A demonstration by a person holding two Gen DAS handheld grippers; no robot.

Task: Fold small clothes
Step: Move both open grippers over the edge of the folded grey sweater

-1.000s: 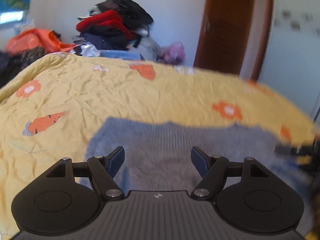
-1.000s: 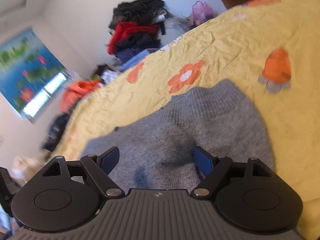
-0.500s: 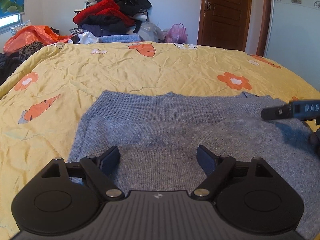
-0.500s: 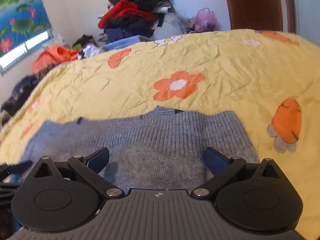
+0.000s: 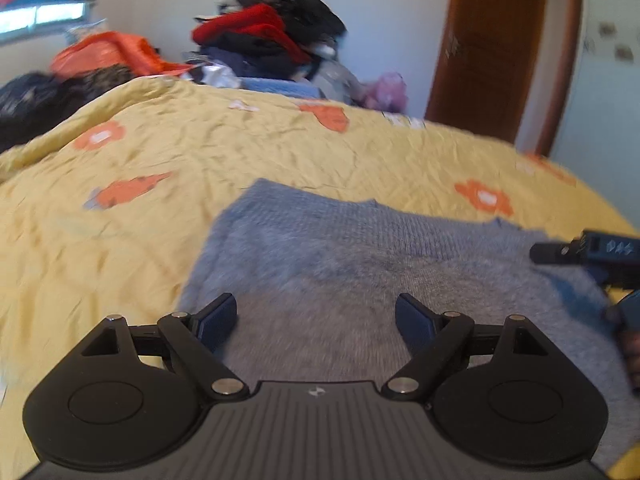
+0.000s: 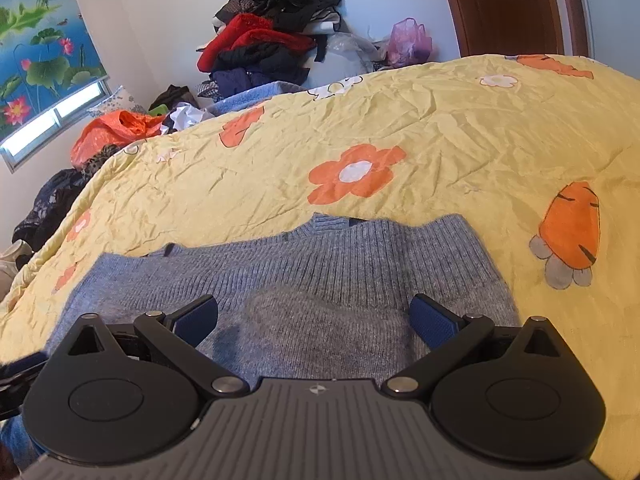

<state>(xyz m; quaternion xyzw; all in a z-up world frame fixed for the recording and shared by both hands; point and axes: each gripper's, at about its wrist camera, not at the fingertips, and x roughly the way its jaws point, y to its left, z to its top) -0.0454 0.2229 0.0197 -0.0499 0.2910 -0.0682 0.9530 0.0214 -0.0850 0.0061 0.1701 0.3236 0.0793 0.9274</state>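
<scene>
Grey sweater lies flat, yellow quilt bare beyond; both grippers released.

Left gripper: the two blue-padded fingers are held wide apart, with nothing gripped between them; the view is blurred. Right gripper: the jaws are likewise spread wide, the blue pads angled outward, nothing clamped. Both tools are pointed forward and tilted slightly downward. In the left wrist view, part of the right gripper is seen at the right edge, with fingertips of the holding hand just visible below it.
</scene>
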